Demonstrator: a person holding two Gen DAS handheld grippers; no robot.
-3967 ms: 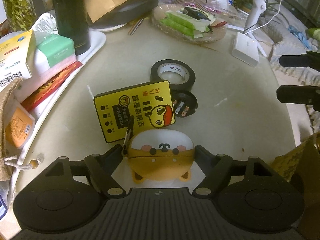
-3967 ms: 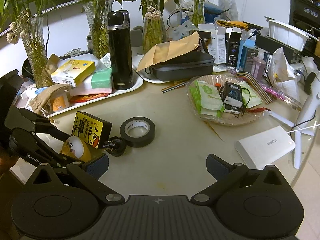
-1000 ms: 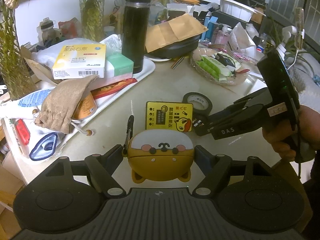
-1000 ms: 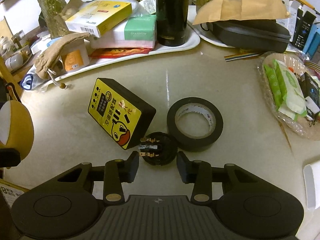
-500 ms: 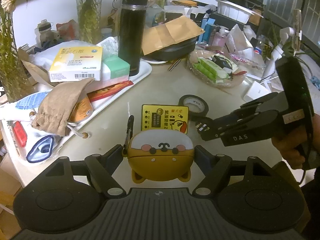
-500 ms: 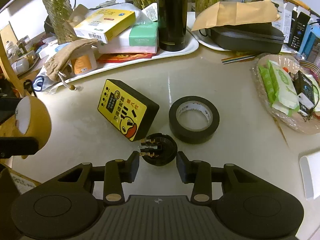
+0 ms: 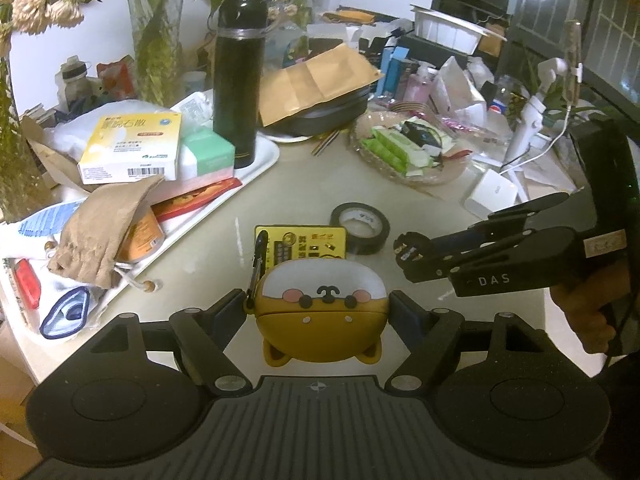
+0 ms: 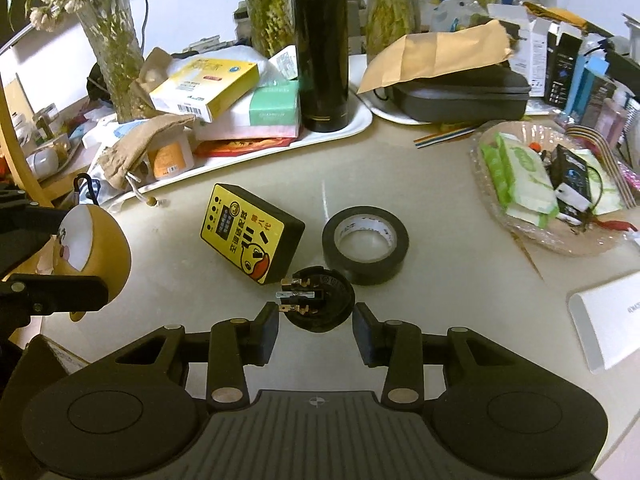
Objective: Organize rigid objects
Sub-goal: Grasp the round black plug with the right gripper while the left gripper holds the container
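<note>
My left gripper (image 7: 320, 312) is shut on an orange-brown earbud case with a dog face (image 7: 320, 312), held above the table's near edge; the case (image 8: 96, 240) shows at the left of the right wrist view. My right gripper (image 8: 318, 322) is shut on a round black plug (image 8: 320, 300) with metal prongs, held just above the table. In the left wrist view the right gripper (image 7: 416, 256) reaches in from the right with the plug (image 7: 406, 250) at its tip. A yellow-faced black box (image 8: 248, 236) and a black tape roll (image 8: 366, 240) lie on the table beyond it.
A white tray (image 8: 356, 120) at the back left carries boxes and a tall black flask (image 8: 320, 52). A cloth pouch (image 7: 104, 224) hangs over its near end. A glass dish (image 8: 560, 240) of packets stands right, and a white power bank (image 8: 608, 320) lies near the right edge.
The right gripper has risen with the plug and drawn back from the yellow box and the tape. The left gripper with the case has barely moved.
</note>
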